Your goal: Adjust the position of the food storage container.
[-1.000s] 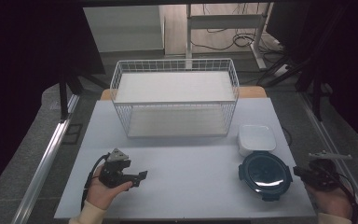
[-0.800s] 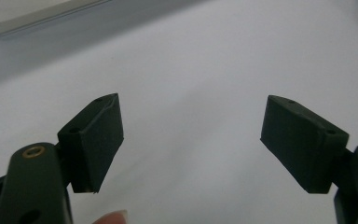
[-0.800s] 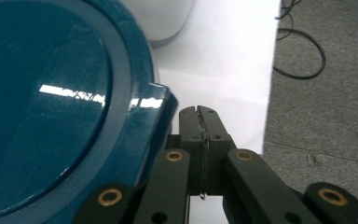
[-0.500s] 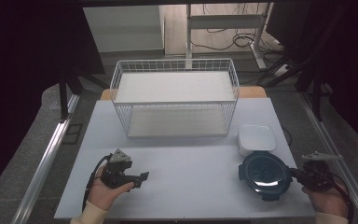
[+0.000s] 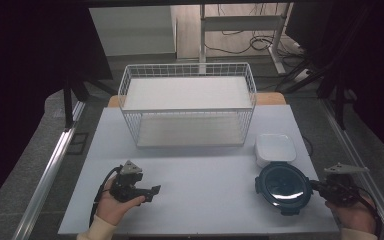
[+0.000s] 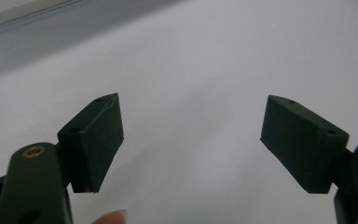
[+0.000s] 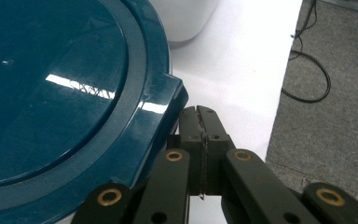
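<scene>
From above, we see the round, glossy dark-blue lid (image 5: 283, 187) on the white bench (image 5: 200, 200), the right claw (image 5: 316, 187) at its right rim. Our left claw (image 6: 191, 135) gapes over bare bench. Our right claw (image 7: 199, 122) is pinched shut just beside the lid's corner tab (image 7: 170, 95).

Lighting: overhead and dim; the white surface (image 5: 200, 195) is evenly lit, its surroundings fall to near black at left and right.
Glare: bright streaks on the glossy blue lid (image 7: 51, 93) in the right gripper view; a pale sheen on it in the high view.
Shadows: soft, beneath the wire basket (image 5: 187, 107).
Focus: high view grainy, moderately sharp; left gripper view soft, jaws slightly blurred, surface featureless; right gripper view crisp up close.
Colour: cool bluish cast.
</scene>
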Tool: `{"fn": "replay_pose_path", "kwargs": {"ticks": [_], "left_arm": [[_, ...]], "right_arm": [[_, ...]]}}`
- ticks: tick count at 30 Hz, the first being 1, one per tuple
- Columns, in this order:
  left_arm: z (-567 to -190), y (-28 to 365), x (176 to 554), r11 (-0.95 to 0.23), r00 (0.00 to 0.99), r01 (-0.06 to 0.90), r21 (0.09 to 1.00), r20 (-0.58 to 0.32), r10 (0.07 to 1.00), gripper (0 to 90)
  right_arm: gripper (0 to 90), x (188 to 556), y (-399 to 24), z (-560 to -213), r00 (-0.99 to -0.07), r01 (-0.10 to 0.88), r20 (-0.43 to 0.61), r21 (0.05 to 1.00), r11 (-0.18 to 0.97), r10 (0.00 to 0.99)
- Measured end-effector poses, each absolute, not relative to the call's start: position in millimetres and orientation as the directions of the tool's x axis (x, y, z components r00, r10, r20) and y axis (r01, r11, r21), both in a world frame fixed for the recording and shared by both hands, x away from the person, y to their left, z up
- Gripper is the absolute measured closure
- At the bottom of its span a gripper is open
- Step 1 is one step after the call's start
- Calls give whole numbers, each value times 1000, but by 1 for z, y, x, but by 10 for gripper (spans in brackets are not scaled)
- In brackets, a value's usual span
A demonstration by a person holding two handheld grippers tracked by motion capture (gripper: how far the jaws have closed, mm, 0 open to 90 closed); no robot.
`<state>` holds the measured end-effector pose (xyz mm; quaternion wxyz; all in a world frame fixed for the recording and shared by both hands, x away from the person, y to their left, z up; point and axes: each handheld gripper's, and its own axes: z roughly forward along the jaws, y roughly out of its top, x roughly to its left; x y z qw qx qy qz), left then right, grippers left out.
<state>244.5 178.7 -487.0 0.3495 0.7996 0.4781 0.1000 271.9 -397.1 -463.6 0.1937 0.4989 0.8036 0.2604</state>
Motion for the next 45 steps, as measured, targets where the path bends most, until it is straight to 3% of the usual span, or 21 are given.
{"fn": "replay_pose_path", "kwargs": {"ticks": [13,45], "left_arm": [[-489,176,245,-307,528,697,648,-173,832,205],[-491,174,245,-317,531,698,642,-168,831,205]], "right_arm": [[896,270,-392,-458,-444,682,-48,630,372,895],[897,273,-322,-458,-634,641,32,581,502,772]]}}
